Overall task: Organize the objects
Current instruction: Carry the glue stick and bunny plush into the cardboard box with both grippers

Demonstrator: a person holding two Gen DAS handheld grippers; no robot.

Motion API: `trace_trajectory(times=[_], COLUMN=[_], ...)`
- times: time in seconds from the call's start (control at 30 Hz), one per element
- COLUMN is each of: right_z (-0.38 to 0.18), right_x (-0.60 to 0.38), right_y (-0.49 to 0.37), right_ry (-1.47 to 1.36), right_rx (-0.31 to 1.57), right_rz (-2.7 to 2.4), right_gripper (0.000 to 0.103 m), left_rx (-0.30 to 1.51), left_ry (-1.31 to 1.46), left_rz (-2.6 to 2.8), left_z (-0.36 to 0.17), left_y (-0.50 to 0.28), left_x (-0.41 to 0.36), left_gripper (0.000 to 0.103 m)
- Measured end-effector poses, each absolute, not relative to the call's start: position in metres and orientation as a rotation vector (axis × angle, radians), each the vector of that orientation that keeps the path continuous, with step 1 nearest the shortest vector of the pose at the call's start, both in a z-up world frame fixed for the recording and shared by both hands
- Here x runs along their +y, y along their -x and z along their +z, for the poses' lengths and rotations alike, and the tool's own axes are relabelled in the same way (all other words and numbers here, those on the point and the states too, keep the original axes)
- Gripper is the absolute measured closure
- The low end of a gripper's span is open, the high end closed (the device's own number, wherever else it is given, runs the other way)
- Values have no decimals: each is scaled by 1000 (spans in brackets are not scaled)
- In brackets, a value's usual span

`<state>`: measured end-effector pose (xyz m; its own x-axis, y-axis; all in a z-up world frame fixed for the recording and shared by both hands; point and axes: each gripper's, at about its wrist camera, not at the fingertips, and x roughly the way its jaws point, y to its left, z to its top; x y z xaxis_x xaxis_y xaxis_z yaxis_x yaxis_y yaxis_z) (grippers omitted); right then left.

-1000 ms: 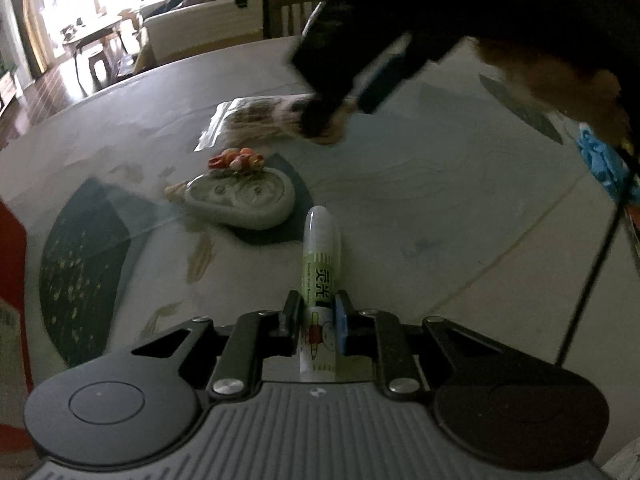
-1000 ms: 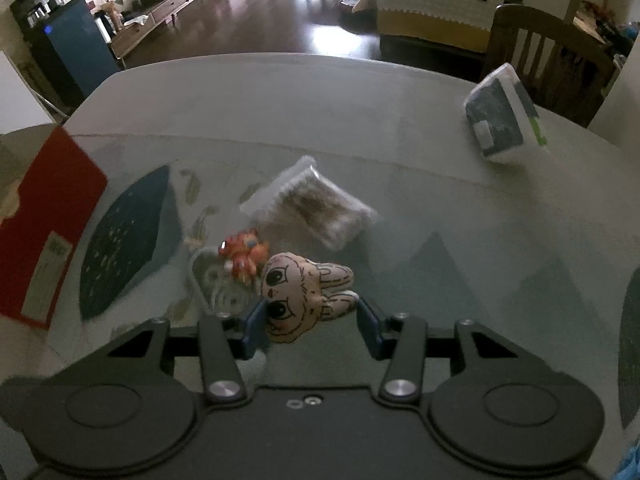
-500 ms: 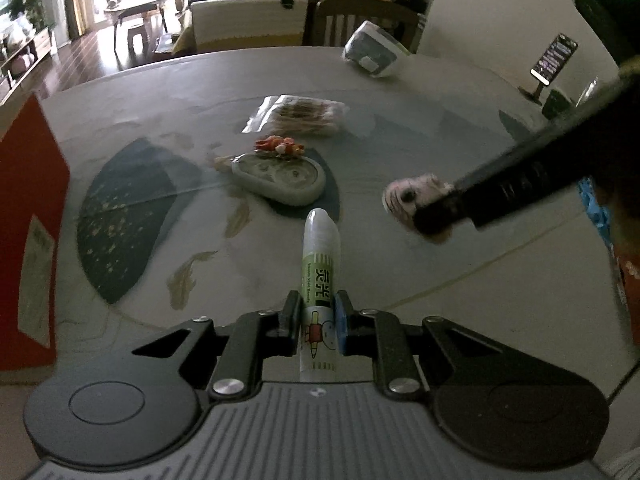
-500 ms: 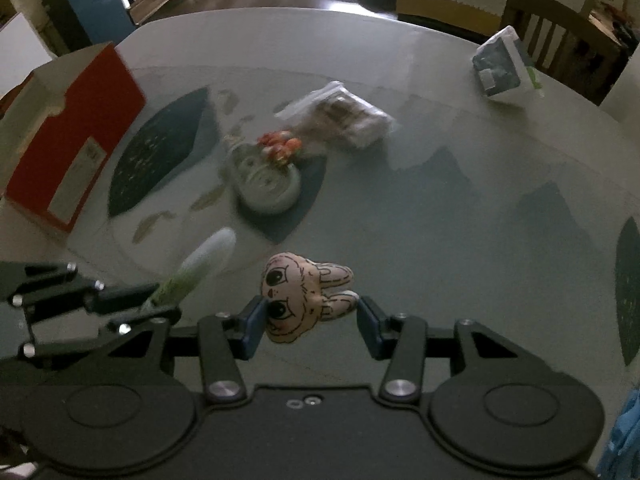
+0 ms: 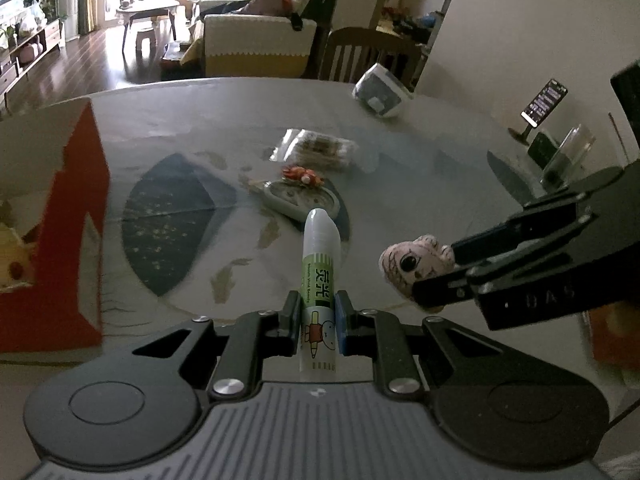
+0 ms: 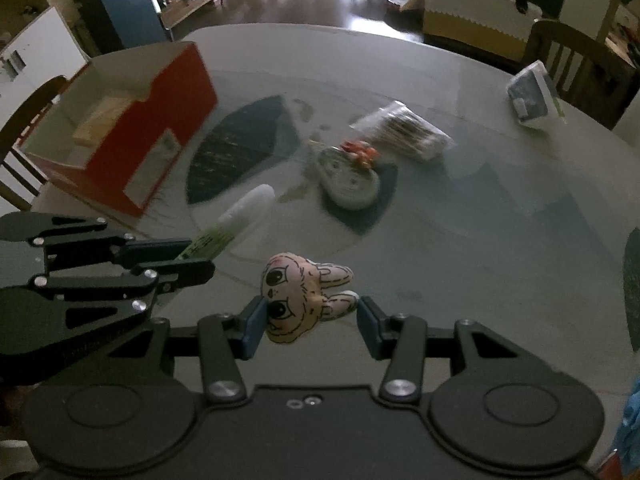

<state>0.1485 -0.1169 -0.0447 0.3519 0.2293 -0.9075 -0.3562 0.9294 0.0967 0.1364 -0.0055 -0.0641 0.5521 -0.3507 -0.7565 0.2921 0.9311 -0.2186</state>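
We had the left gripper [image 5: 318,314] clenched on a white-and-green glue stick [image 5: 319,276]; right gripper [image 6: 310,320] clenched on a pink bunny plush [image 6: 298,300].

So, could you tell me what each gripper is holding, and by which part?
Left gripper clamps the glue stick near its base. Right gripper holds the plush bunny head by its face end.

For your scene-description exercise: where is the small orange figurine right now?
The orange figurine sits mid-table on the far edge of the pale round dish, just in front of the clear snack bag, in both wrist views.
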Motion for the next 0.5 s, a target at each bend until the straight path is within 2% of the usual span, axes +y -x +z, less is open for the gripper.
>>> trace_trajectory(times=[0.5], right_z=[-9], right_x=[-32], right_y=[-136], right_ry=[154], right_rx=[1074], right_rz=[420], right_gripper=[55], left_rx=[852], left_ry=[130], left_rz=[-386], left_z=[-25], left_y=[-123], left_x=[83], left_gripper=[87])
